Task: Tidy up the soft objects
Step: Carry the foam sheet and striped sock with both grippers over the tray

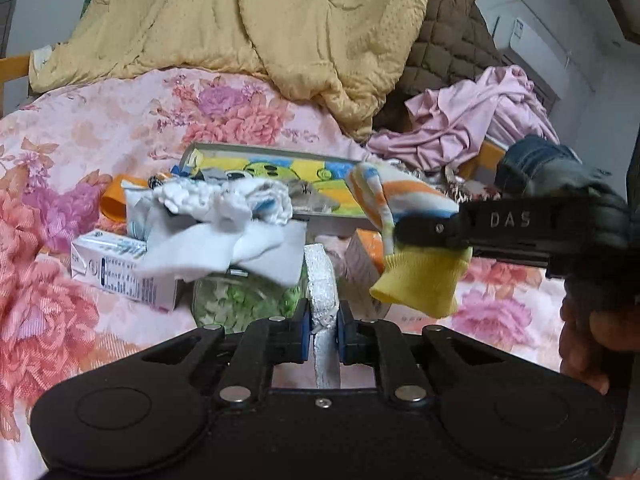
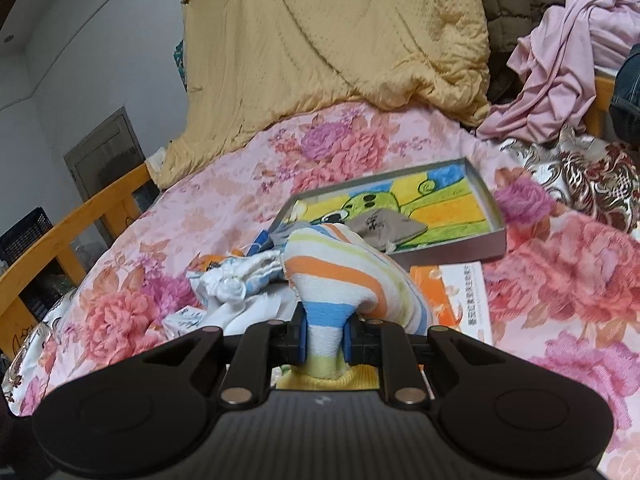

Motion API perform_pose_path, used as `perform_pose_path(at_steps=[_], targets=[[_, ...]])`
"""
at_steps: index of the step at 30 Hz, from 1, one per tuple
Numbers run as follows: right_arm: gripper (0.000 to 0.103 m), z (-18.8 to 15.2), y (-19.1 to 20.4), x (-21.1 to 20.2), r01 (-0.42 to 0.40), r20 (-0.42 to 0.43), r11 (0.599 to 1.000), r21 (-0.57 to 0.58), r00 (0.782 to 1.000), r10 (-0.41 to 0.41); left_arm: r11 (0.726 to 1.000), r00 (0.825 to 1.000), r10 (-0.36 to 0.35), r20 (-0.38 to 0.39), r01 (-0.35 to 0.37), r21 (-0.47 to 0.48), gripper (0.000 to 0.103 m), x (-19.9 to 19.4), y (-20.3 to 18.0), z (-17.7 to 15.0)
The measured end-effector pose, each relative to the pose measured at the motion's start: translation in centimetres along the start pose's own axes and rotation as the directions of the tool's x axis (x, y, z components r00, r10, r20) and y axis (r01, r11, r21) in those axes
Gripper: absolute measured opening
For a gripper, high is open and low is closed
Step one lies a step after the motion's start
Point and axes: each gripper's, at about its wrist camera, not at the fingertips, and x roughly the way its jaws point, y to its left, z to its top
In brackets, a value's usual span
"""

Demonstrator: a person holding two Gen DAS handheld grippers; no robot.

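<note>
Closest to the left wrist camera, the left hand-held gripper (image 1: 323,334) is clamped on a white textured cloth (image 1: 321,292), whose narrow edge stands upright between the blue pads. In the right wrist view, the right hand-held gripper (image 2: 325,338) is pinched on a striped sock (image 2: 344,276) with orange, blue, white and pale yellow bands; the sock bulges out past the fingertips and its yellow cuff hangs below. The left wrist view shows the same sock (image 1: 404,216) held off the bed by the right hand-held gripper (image 1: 416,232), which reaches in from the right.

Just beyond, on the floral bedspread (image 1: 60,184), lies a heap of white cloths (image 1: 224,224) over a white carton (image 1: 120,268) and a green-patterned item (image 1: 240,300). An orange box (image 2: 452,292) lies beside the sock.

Behind these sits a shallow tray (image 2: 494,216) with a green cartoon print on its floor, holding a small grey pouch (image 2: 380,224).

Farther back, a yellow quilt (image 2: 340,40) is piled at the head of the bed, with a brown quilted blanket (image 1: 448,48) and crumpled pink fabric (image 2: 568,60) to its right. A wooden bed rail (image 2: 52,236) runs along the left side.
</note>
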Motion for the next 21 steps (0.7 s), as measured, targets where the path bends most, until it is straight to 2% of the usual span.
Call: perform_pose_path(at_steps=[5,11,15,21], targets=[[0.018,0.9,-0.7,0.3,-0.007,0.043,1.000,0.023,0.999,0.006,0.999,0.999,-0.010,0.041,0.012,-0.043,0.013,0.2,0.2,2.9],[0.018,1.9,-1.8,1.5,0.021,0.082,1.000,0.010,0.996,-0.022,1.000,0.996,0.000,0.089,-0.001,0.017,0.013,2.9,-0.6,7.3],[0.018,3.2,-3.1,3.0,0.038,0.123,0.999,0.021,0.992,-0.041,1.000,0.997,-0.004,0.075,0.002,0.024,0.013,5.7,-0.7,9.8],[0.018,6.2,-5.3,7.2,0.078,0.141,0.992,0.102,0.986,-0.092,0.999,1.000,-0.001,0.027,0.002,-0.047,0.013,11.2,-0.1,13.0]])
